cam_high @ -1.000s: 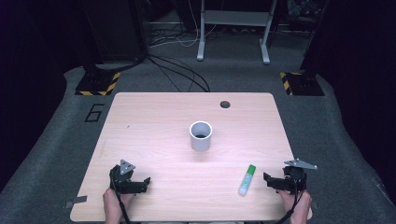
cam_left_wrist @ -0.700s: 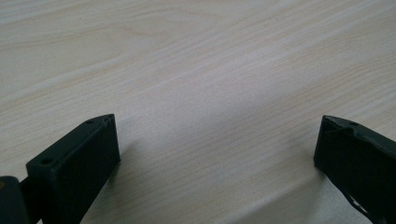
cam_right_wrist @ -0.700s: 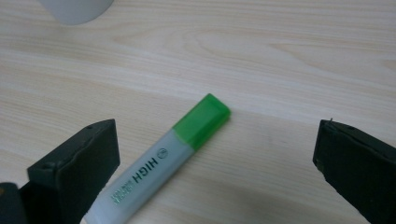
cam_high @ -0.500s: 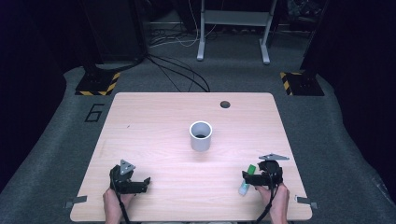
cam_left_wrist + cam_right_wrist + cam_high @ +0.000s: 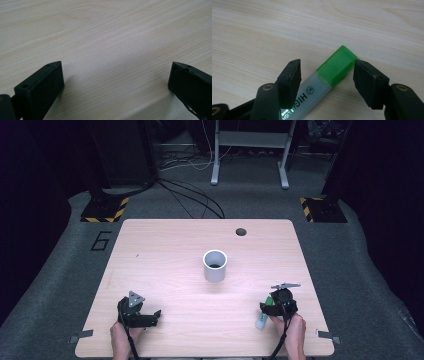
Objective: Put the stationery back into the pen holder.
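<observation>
A highlighter [image 5: 334, 66] with a green cap and a translucent white barrel lies flat on the wooden table [image 5: 165, 250] near its front right. My right gripper [image 5: 327, 63] is open and straddles it at the cap end. One jaw stands close beside the cap's corner and the other a little off the barrel. In the high view the highlighter [image 5: 262, 321] pokes out under the right gripper [image 5: 274, 305]. My left gripper [image 5: 150, 317] rests at the front left, open, with bare wood between its jaws [image 5: 116, 65].
A grey cylindrical cup [image 5: 215, 266] stands upright at the table's middle. A round cable hole [image 5: 241, 231] sits near the far edge. Cables and a desk frame lie on the floor beyond the table.
My right gripper has moved left from the table's right edge onto the highlighter and now brackets its cap end. The left gripper has stayed put.
</observation>
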Tool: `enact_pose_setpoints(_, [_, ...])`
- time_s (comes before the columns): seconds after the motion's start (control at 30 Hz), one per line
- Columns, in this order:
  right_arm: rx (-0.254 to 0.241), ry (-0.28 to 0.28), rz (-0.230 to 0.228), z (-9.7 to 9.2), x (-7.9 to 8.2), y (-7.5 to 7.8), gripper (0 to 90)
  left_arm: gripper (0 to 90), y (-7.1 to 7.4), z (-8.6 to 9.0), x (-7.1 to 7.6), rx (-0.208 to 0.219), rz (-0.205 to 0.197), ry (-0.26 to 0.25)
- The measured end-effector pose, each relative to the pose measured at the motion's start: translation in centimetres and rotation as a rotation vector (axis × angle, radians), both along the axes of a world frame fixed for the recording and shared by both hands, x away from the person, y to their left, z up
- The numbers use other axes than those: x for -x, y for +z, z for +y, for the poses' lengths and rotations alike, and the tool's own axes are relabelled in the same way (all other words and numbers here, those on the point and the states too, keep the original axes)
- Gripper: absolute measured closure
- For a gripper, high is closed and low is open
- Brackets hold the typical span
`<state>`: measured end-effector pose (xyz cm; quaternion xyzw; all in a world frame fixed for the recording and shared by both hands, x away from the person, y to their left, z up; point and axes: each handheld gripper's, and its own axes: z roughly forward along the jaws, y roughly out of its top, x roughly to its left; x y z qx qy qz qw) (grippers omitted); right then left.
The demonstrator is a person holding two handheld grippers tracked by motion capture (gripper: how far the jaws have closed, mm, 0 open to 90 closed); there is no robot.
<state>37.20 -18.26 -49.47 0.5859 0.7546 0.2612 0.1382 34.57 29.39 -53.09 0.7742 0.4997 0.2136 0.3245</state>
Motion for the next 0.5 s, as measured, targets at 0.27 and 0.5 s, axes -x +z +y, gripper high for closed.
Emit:
enact_pose_setpoints(0.27, [0.038,0.031,0.015,0.25,-0.49,-0.18,49.5,0.2,0.0,0.0,0.0,-0.001,0.0,0.0])
enact_pose_setpoints(0.5, [0.064,0.053,0.035,0.51,-0.71,-0.34,55.2,0.2,0.0,0.01,0.0,0.0,0.0,0.0])
